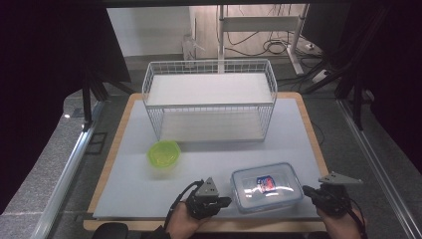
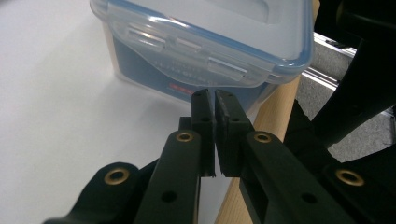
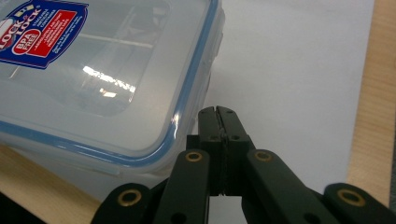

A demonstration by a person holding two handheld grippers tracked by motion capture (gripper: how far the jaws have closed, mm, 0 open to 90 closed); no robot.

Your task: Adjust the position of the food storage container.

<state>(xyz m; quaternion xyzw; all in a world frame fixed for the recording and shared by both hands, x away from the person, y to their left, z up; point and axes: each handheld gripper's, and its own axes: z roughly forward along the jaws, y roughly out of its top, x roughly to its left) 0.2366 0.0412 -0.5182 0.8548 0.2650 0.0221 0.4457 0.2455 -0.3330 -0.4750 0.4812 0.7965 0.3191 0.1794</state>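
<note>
A clear plastic food container [image 1: 266,186] with a blue-rimmed lid and a red and blue label sits near the table's front edge. My left gripper [image 1: 226,200] is at the box's left side, shut with nothing between its jaws. In the left gripper view its tips [image 2: 214,95] sit just below the side latch flap of the container [image 2: 205,42]. My right gripper [image 1: 306,190] is at the box's right side, also shut and empty. In the right gripper view its tips [image 3: 217,111] lie over the mat beside the lid's corner of the container [image 3: 93,70].
A green plastic bowl [image 1: 163,154] stands left of centre on the pale mat [image 1: 139,194]. A white two-level wire rack [image 1: 209,106] stands at the back of the table. The wooden table edge [image 1: 209,225] runs just behind both hands.
</note>
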